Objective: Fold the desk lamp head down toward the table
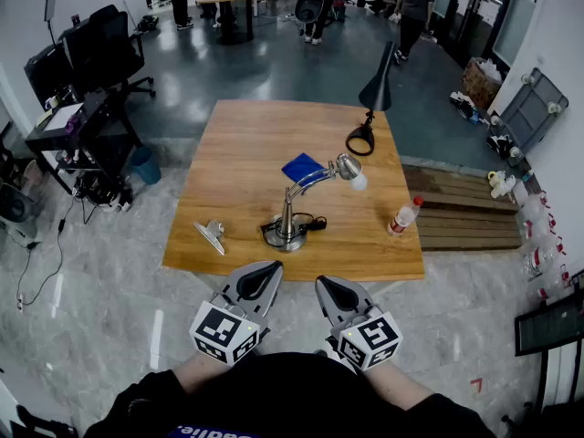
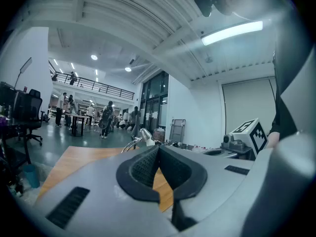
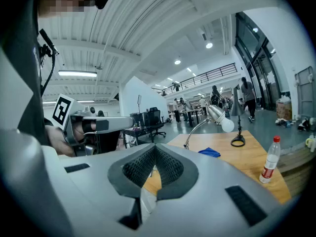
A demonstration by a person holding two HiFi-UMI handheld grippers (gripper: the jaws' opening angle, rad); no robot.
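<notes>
A silver desk lamp (image 1: 288, 229) stands near the front middle of the wooden table (image 1: 237, 144). Its curved arm rises to the right, and the head (image 1: 345, 165) with a white bulb (image 1: 359, 182) points right and slightly down. In the right gripper view the lamp head (image 3: 216, 114) is ahead and well apart from the jaws. It also shows small in the left gripper view, as lamp head (image 2: 143, 134). My left gripper (image 1: 267, 269) and right gripper (image 1: 326, 285) hover side by side in front of the table's near edge. Both are shut and hold nothing.
A black desk lamp (image 1: 372, 99) stands at the table's back right. A blue cloth (image 1: 303, 167) lies behind the silver lamp, a plastic bottle (image 1: 404, 215) at the right, and a small metal clip (image 1: 212, 235) at the front left. Office chairs (image 1: 100, 53) and people are beyond.
</notes>
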